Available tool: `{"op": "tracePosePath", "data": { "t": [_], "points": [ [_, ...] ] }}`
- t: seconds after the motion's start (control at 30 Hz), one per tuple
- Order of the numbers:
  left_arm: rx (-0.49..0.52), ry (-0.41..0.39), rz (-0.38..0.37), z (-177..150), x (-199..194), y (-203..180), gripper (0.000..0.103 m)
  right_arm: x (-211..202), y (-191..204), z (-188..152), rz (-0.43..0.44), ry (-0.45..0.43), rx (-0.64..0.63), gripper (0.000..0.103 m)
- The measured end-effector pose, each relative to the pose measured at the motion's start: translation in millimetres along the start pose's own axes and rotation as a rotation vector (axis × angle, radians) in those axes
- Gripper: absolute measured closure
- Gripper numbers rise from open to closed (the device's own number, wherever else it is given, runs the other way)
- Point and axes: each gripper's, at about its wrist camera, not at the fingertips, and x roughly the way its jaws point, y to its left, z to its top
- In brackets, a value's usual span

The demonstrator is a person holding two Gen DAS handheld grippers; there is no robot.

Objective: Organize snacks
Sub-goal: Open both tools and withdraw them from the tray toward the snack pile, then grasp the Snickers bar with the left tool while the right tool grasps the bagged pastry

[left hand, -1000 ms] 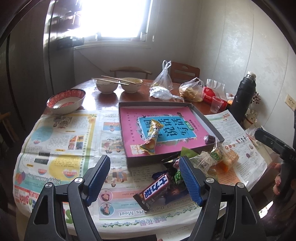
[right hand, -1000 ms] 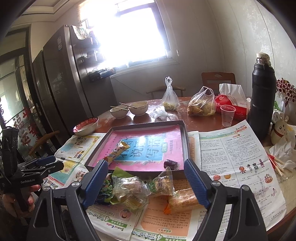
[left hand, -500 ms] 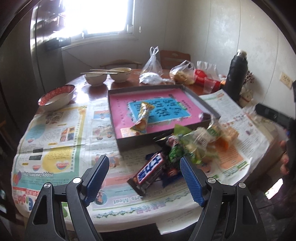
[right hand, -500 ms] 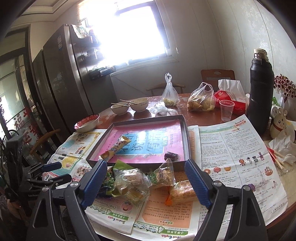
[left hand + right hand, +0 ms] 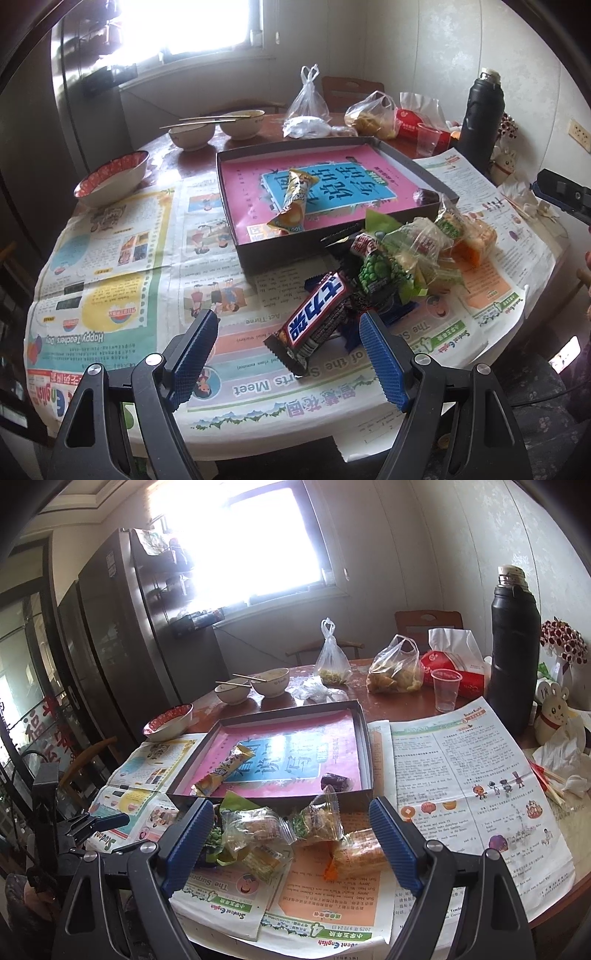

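Just above the chocolate bar (image 5: 317,320), left claw (image 5: 289,354) agape, empty.

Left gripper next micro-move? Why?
Probably ease the left gripper down and close on the brown chocolate bar with the blue-and-white label: its jaws are open, the bar lies on the newspaper between the fingertips, nearest of the pile, outside the dark shallow box with the pink liner.
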Motion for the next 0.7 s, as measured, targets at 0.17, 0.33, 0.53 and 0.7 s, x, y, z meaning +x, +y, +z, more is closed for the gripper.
{"op": "tracePosePath", "data": {
  "t": [0.17,0.33,0.53,0.7],
  "points": [
    [0.013,0.024,0.0,-3.0,7.8,-1.7,0.023,4.1,-2.6,-9.3,-0.003,0.032,0.002,0.017],
    [0.017,0.025,-0.005,-3.8,9.9,-2.0,0.023,12.6,-6.9,-25.1,0.002,0.106,0.018,0.017],
    [0.006,0.02,-0.007,-3.1,14.5,2.2,0.023,25.7,-23.1,-38.8,-0.036,0.168,0.076,0.017],
    [-0.001,0.031,-0.001,-3.0,20.6,3.8,0.023,37.9,-41.8,-44.0,-0.065,0.216,0.145,0.017]
  ]
}}
